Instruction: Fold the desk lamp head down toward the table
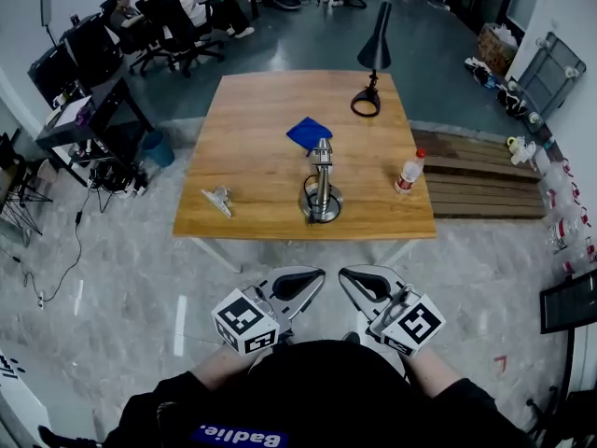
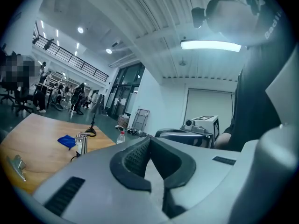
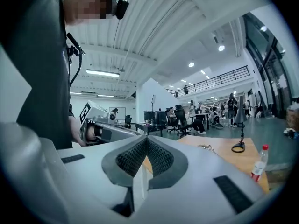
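The black desk lamp (image 1: 376, 45) stands on the far right part of the wooden table (image 1: 261, 171), its cone head raised above its ring base (image 1: 366, 105). The lamp also shows small and far off in the left gripper view (image 2: 92, 123) and in the right gripper view (image 3: 240, 130). Both grippers hang close to my body, well short of the table's near edge. My left gripper (image 1: 320, 275) is shut with nothing in it, its pads together (image 2: 149, 140). My right gripper (image 1: 343, 274) is shut and empty too (image 3: 145, 140). Their tips point at each other.
On the table lie a blue cloth (image 1: 309, 133), a silver metal device on a round base (image 1: 322, 192), a water bottle (image 1: 409, 171) and a metal clip (image 1: 219, 200). Office chairs and seated people (image 1: 187, 17) fill the far left. Pallets (image 1: 476, 180) lie right of the table.
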